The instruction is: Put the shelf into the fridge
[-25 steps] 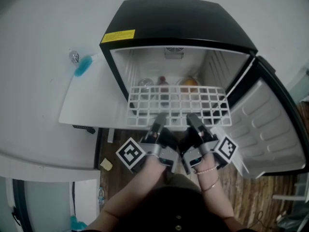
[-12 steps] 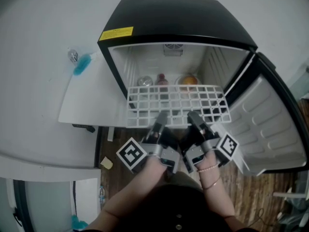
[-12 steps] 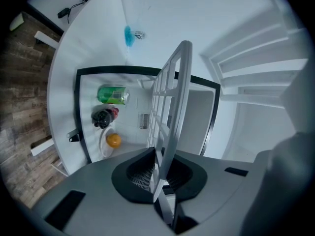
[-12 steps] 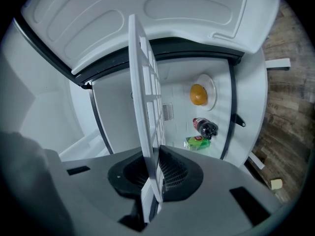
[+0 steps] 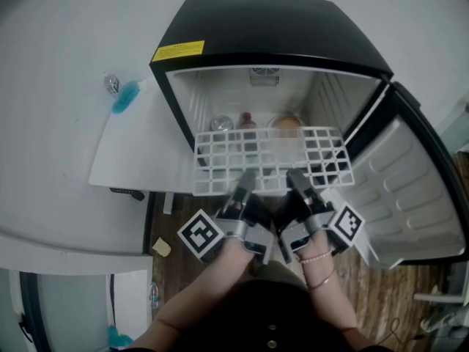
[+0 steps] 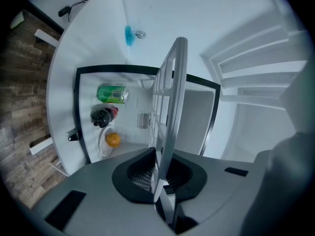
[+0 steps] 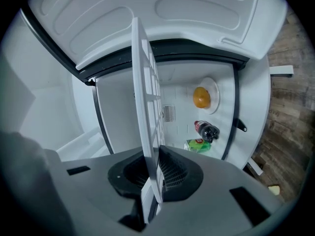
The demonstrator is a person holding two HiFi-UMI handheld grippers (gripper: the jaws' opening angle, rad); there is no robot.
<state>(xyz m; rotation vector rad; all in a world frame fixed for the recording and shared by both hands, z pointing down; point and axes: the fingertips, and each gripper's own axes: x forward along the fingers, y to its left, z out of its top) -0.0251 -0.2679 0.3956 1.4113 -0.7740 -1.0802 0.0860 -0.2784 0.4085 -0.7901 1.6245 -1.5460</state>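
Observation:
A white wire shelf lies level at the mouth of a small black fridge, its far edge just inside the opening. My left gripper is shut on the shelf's near edge, left of centre. My right gripper is shut on the same edge, a little to the right. In the left gripper view the shelf runs edge-on away from the jaws toward the fridge. In the right gripper view the shelf also stands edge-on between the pads.
The fridge door hangs open to the right. On the fridge floor sit a green can, a dark bottle and an orange on a plate. A white table flanks the fridge on the left, with a blue thing on it.
The shelf has risen slightly and moved a little farther toward the fridge opening, with both grippers following it.

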